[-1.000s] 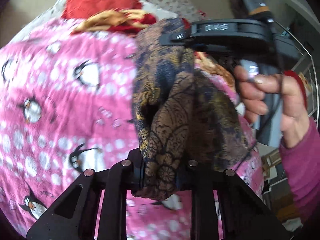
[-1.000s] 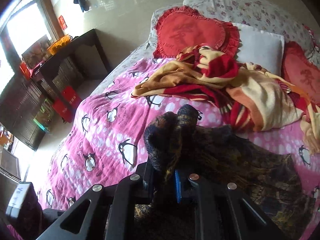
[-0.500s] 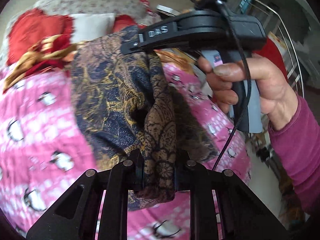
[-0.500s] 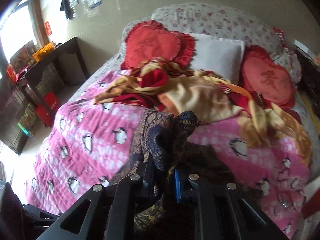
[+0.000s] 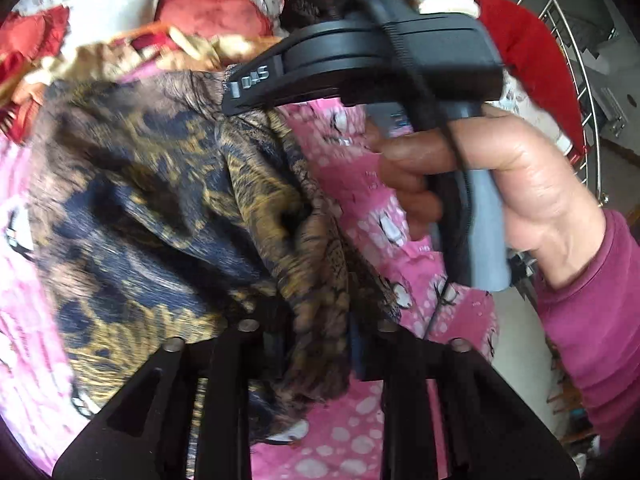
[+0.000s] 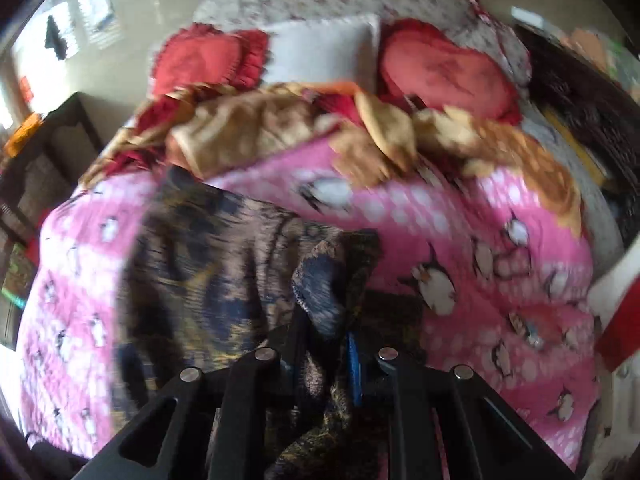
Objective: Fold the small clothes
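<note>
A dark blue and gold patterned cloth (image 5: 160,208) hangs between my two grippers above a pink penguin blanket (image 5: 360,184). My left gripper (image 5: 316,344) is shut on one bunched edge of the cloth. My right gripper (image 6: 324,332) is shut on another bunched edge of the cloth (image 6: 224,264). In the left wrist view the right gripper (image 5: 236,96) comes in from the upper right, held by a hand in a magenta sleeve, with the cloth pinched at its tip. The cloth spreads out to the left of both grippers.
The pink blanket (image 6: 460,240) covers a bed. A heap of red and tan clothes (image 6: 280,128) lies at its far side, before red heart cushions (image 6: 444,68) and a white pillow (image 6: 324,48). A wire rack (image 5: 576,80) stands at right, dark furniture (image 6: 48,152) at left.
Both grippers have swung to the right across the bed with the cloth. The cloth has opened out wider to the left. Both views are motion blurred now.
</note>
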